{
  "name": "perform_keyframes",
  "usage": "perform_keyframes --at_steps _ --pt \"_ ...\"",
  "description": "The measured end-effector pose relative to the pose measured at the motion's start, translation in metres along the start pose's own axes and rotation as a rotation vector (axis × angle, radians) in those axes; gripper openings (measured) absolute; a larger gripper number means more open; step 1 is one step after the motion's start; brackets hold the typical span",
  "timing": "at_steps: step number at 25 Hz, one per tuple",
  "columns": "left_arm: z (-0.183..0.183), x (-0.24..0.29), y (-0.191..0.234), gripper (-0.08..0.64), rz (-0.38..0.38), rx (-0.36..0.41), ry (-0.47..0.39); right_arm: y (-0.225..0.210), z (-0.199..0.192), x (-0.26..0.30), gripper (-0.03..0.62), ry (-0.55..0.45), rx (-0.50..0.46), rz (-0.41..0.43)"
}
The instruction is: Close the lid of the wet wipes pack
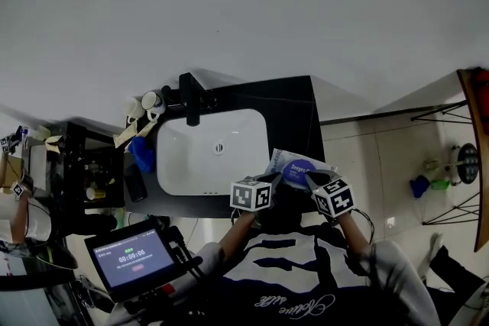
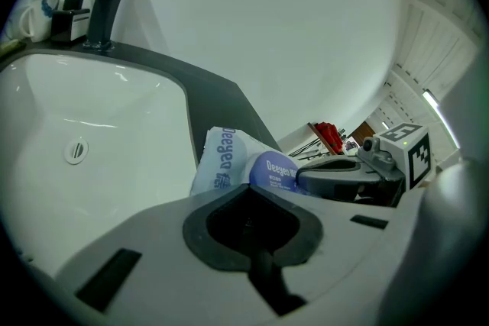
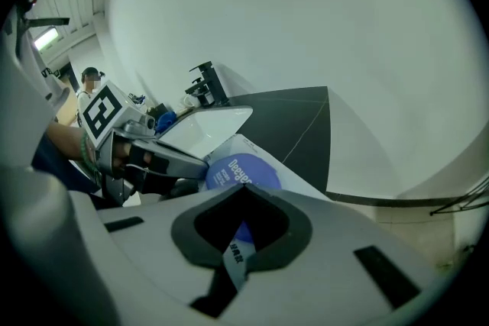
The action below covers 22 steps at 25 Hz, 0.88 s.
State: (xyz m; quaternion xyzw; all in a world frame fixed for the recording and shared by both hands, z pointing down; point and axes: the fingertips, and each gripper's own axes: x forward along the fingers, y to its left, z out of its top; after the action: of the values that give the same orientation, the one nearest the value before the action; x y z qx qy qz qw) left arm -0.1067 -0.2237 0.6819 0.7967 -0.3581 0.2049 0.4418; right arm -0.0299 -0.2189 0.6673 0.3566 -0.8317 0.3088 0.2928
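the wipes pack (image 1: 294,163) lies on the black desk (image 1: 294,99), just right of the white sink (image 1: 172,156) and near the desk's front edge. its round blue lid (image 1: 299,170) faces up, with print on it.

both grippers reach in over that front edge and meet at the pack. in the head view the left gripper (image 1: 271,183) is at the pack's left end and the right gripper (image 1: 313,179) at its right end, with the marker cubes just behind them.

in the left gripper view the jaws are pressed together with nothing between them, and the pack sits just beyond their tips. beside the pack, the right gripper's jaws reach across to the blue lid.

in the right gripper view the jaws are closed on a thin strip of the pack, blue at the top and white with some print lower down. the strip runs down through the slit between the jaws. the blue lid shows just above the jaw tips.

a black tap (image 1: 189,97) stands at the back of the sink, with white cups (image 1: 149,101) just left of it. a blue cloth (image 1: 143,155) lies at the sink's left edge. a small screen (image 1: 136,258) showing a timer sits low on the left.
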Motion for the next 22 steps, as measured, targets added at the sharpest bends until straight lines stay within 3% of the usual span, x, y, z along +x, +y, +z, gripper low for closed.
perform_keyframes --at_steps 5,10,13,18,22 --pt "-0.003 -0.01 -0.016 0.0 0.019 0.031 -0.038 0.004 -0.004 -0.014 -0.002 -0.021 -0.031 -0.019" --pt "0.002 -0.012 -0.014 0.0 0.039 0.029 -0.048 0.003 0.002 -0.002 -0.002 0.042 -0.068 -0.009" --pt "0.007 -0.013 -0.012 0.0 0.051 0.029 -0.074 0.002 0.004 0.004 -0.002 0.024 -0.08 -0.002" --pt "0.032 -0.025 -0.016 0.0 0.025 0.053 -0.188 0.009 0.012 0.011 -0.002 -0.012 -0.097 0.016" --pt "0.046 -0.036 -0.028 0.0 0.024 0.06 -0.262 0.014 0.025 0.003 -0.002 -0.078 -0.034 0.068"
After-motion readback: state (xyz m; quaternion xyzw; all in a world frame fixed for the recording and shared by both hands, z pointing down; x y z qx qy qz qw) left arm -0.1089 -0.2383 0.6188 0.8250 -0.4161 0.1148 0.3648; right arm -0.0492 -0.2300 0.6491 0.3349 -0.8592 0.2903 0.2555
